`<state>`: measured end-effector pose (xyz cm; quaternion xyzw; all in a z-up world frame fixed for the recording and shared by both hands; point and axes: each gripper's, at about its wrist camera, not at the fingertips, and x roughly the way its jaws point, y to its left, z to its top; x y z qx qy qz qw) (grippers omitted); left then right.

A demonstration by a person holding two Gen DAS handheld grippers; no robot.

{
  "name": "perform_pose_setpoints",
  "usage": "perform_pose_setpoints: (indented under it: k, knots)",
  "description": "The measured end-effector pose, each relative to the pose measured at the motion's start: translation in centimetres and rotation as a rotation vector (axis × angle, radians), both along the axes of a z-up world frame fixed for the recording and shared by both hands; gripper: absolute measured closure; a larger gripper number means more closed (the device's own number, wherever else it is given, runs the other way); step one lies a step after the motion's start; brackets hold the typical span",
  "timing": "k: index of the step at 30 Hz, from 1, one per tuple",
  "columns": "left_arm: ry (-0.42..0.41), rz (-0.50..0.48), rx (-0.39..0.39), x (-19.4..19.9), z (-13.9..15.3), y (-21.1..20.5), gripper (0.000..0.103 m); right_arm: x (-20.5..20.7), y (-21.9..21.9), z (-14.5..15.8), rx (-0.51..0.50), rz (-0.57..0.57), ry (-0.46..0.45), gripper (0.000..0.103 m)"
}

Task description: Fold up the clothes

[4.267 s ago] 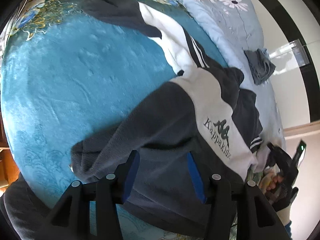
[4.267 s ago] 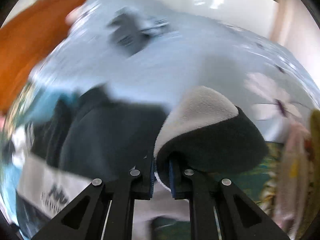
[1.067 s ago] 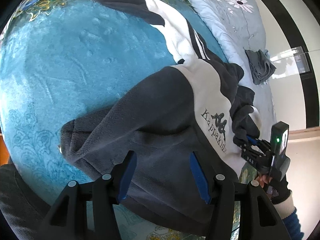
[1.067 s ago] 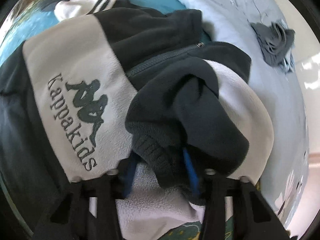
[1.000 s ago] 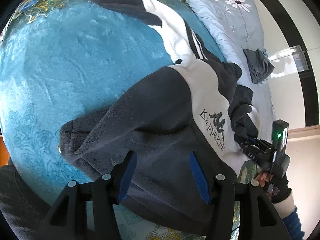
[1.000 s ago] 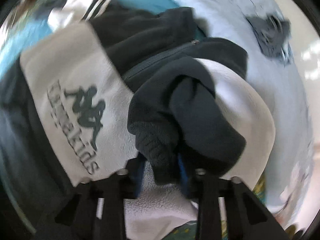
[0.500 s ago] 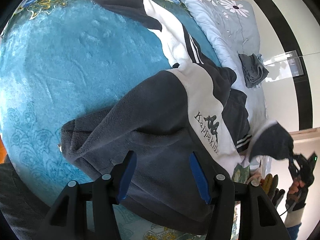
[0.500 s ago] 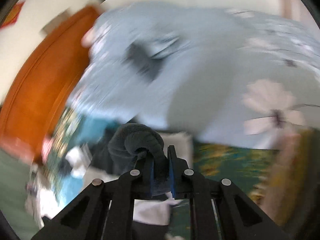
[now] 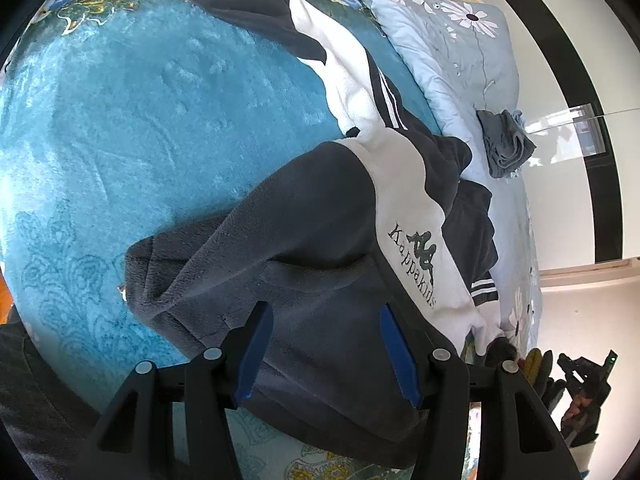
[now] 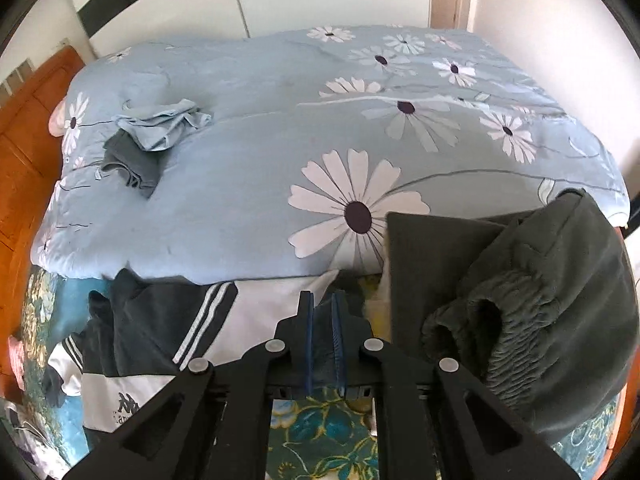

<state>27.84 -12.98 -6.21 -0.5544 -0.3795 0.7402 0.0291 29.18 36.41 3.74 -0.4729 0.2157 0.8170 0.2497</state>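
A dark grey and white fleece jacket [image 9: 320,240] with a "Kappakids" logo lies spread on the teal blanket [image 9: 120,120]. My left gripper [image 9: 326,350] is open just above its dark hem, touching nothing. In the right wrist view the jacket [image 10: 160,328] lies at lower left with its striped sleeve stretched toward my right gripper [image 10: 322,344]. That gripper's jaws stand almost together with nothing seen between them. The sleeve's dark elastic cuff [image 10: 520,320] lies free to its right. The right gripper also shows at the lower right of the left wrist view [image 9: 584,376].
A light blue daisy quilt [image 10: 320,140] covers the far side of the bed. A small heap of grey and blue clothes [image 10: 148,140] lies on it, also in the left wrist view [image 9: 504,144]. An orange wooden headboard [image 10: 24,140] stands at left. White walls stand behind.
My right gripper has let go of the dark sleeve cuff and drawn back off the jacket; the sleeve now lies stretched out. The left gripper has stayed open over the hem.
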Motion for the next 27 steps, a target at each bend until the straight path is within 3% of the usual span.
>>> perform_pose_setpoints:
  k: [4, 7, 9, 14, 18, 21, 27]
  knots:
    - [-0.005, 0.005, 0.005, -0.1, -0.2, -0.1, 0.043, -1.7, -4.9, 0.6, 0.022, 0.163, 0.048, 0.094]
    - [-0.004, 0.023, 0.014, -0.4, -0.1, -0.8, 0.043, -3.8, -9.9, -1.9, -0.020, 0.297, 0.017, 0.090]
    - [-0.002, 0.051, 0.023, -0.8, -0.1, -1.9, 0.043, -5.2, -13.2, -3.8, -0.053, 0.387, -0.005, 0.073]
    - [0.009, 0.145, 0.049, -2.8, 0.2, -6.1, 0.043, -6.9, -21.4, -11.5, -0.225, 0.526, -0.124, 0.072]
    - [0.021, 0.235, 0.070, -5.2, 0.2, -10.4, 0.043, -7.0, -25.1, -14.3, -0.270, 0.580, -0.185, 0.070]
    - [0.024, 0.308, 0.078, -7.7, -0.6, -14.7, 0.043, -6.8, -26.1, -14.6, -0.243, 0.593, -0.203, 0.065]
    - [0.017, 0.416, 0.082, -12.6, -2.7, -21.9, 0.043, -6.3, -25.7, -14.4, -0.199, 0.545, -0.229, 0.063]
